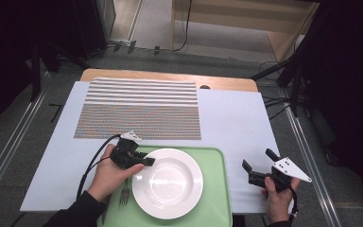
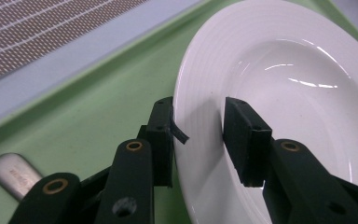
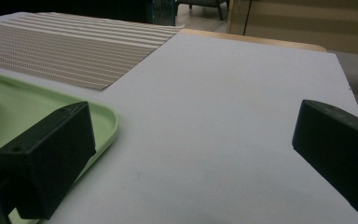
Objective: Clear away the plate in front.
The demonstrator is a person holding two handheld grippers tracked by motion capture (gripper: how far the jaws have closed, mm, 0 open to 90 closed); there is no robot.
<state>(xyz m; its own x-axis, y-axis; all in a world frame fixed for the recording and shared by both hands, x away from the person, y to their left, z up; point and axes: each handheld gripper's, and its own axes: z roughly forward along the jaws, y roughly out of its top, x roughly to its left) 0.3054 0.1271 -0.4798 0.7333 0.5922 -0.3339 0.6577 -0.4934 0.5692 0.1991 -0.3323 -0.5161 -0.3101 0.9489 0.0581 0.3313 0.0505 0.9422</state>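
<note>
A white deep plate (image 1: 170,184) (image 2: 284,93) lies on a light green tray (image 1: 217,208) (image 2: 98,102) at the table's near edge. My left gripper (image 1: 147,161) (image 2: 198,126) straddles the plate's left rim, one jaw outside the rim and one over the inner slope. There is a gap to the inner pad, so the jaws stand open around the rim. My right gripper (image 1: 257,158) (image 3: 196,140) hovers over the bare white sheet right of the tray, jaws wide open with nothing between them.
A fork (image 1: 124,194) (image 2: 11,177) lies on the tray left of the plate, under my left hand. A striped woven placemat (image 1: 139,111) (image 3: 70,46) covers the far left part of the white sheet (image 1: 236,118). The tray's corner (image 3: 37,107) sits left of my right gripper.
</note>
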